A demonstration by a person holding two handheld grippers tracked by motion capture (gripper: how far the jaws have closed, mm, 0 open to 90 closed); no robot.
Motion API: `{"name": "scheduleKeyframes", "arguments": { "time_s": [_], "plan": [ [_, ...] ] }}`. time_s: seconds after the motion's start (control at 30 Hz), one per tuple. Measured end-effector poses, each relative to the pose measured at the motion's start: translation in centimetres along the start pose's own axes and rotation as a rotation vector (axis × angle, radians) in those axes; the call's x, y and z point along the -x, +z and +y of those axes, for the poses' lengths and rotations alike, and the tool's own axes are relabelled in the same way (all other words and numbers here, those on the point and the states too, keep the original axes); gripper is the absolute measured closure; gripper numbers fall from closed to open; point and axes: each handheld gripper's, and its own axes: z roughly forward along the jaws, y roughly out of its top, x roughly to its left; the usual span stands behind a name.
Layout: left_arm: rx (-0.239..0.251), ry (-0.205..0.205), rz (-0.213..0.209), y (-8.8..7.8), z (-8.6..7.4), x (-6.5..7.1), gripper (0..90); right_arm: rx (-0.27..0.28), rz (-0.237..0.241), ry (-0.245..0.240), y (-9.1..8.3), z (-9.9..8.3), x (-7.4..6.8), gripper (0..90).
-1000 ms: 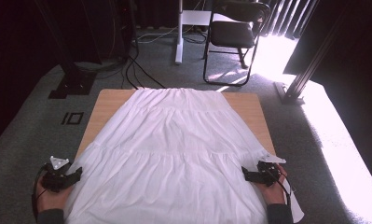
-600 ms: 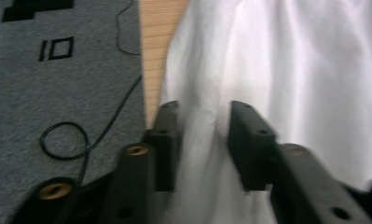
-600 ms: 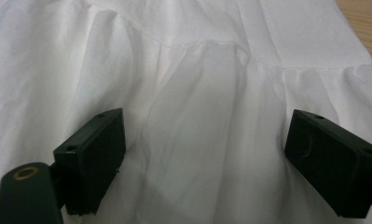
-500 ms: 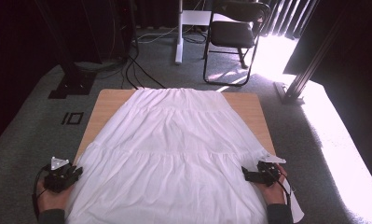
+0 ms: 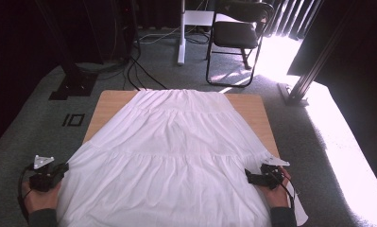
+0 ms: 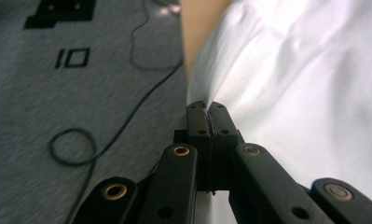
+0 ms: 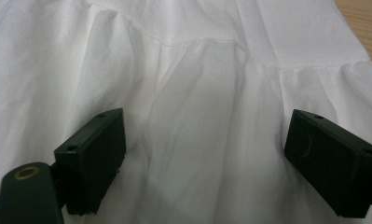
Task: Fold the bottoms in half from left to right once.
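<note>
A white tiered skirt (image 5: 172,142) lies spread flat over a wooden table (image 5: 253,109), waistband at the far end and hem toward me. My left gripper (image 5: 62,169) is at the skirt's near left edge, off the table's side. In the left gripper view its jaws are pressed together on a thin fold of the skirt's edge (image 6: 207,109). My right gripper (image 5: 248,176) rests at the near right edge. In the right gripper view it stands open (image 7: 207,135) with skirt cloth (image 7: 197,84) lying between the wide-apart jaws.
Grey carpet surrounds the table. Black cables (image 5: 134,71) run across the floor at the far left, and one loops beside the table (image 6: 76,147). A black chair (image 5: 238,33) and a white post (image 5: 180,33) stand beyond the table. Bright sunlight falls on the right floor.
My left gripper has shifted to the left, drawing the skirt's left edge outward. The right gripper has stayed about where it was.
</note>
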Motion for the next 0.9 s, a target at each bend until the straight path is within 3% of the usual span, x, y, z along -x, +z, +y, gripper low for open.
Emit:
{"name": "scheduleKeyframes", "arguments": {
  "time_s": [0.17,0.43,0.6,0.9],
  "plan": [
    [0.051,0.069,-0.030,-1.8,1.8,1.9,90.0,0.000,-0.003,0.002,0.0,0.0,-0.1,12.7],
    [0.138,0.173,-0.150,-4.0,5.1,6.6,90.0,0.000,-0.002,0.003,0.0,0.0,-0.1,12.7],
    [0.147,0.238,-0.214,-4.2,6.5,9.2,90.0,0.000,-0.002,0.003,0.0,0.0,-0.1,12.7],
    [0.186,0.288,-0.332,-4.2,8.9,13.0,90.0,0.001,-0.002,0.003,0.0,0.0,-0.1,12.7]
  ]
}}
